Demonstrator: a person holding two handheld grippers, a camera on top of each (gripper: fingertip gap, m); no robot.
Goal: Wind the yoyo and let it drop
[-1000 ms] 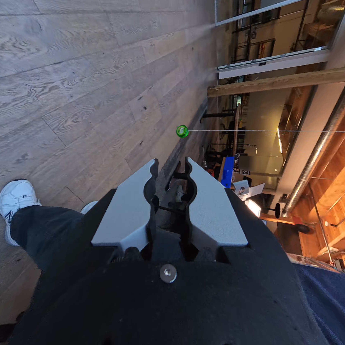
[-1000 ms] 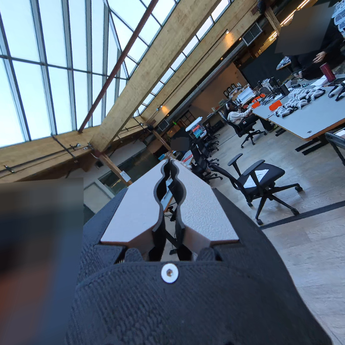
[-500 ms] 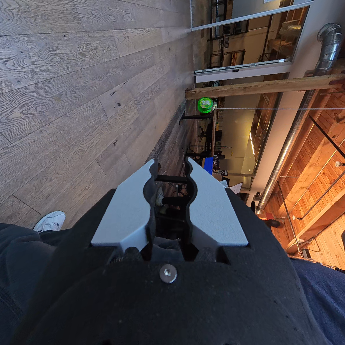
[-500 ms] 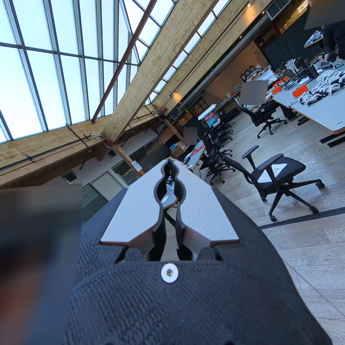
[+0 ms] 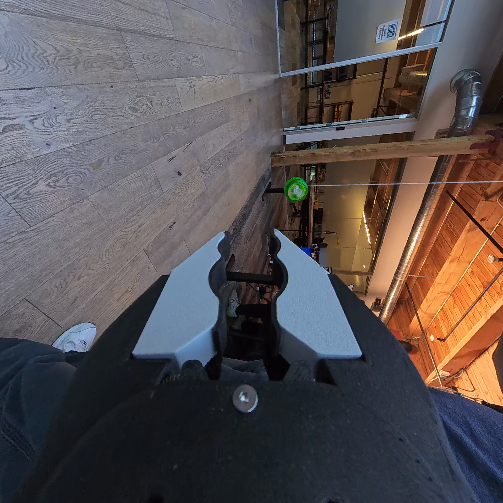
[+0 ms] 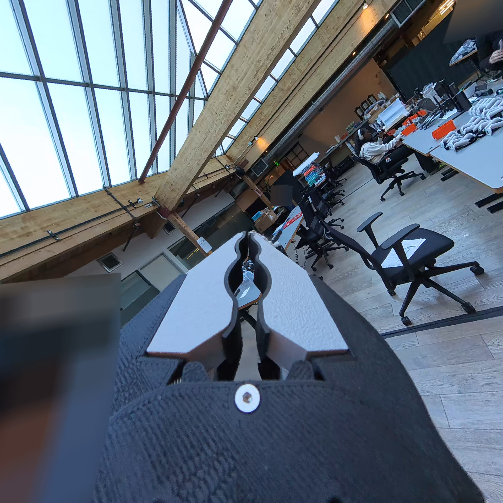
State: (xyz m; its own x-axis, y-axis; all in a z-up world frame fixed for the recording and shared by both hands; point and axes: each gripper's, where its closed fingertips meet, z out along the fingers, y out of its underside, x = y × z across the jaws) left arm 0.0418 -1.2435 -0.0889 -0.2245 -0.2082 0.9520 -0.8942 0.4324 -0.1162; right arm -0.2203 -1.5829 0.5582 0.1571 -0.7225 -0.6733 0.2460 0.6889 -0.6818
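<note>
While green yoyo hangs on taut string, left gripper released, right gripper clenched, contents unclear.

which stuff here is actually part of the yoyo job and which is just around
Part of the job:
green yoyo, hanging in the air off the floor
white string, taut from the yoyo to the frame edge
right gripper, tips nearly closed
left gripper, open and empty

Just around:
office chair
white desks
white shoe
metal duct
</note>
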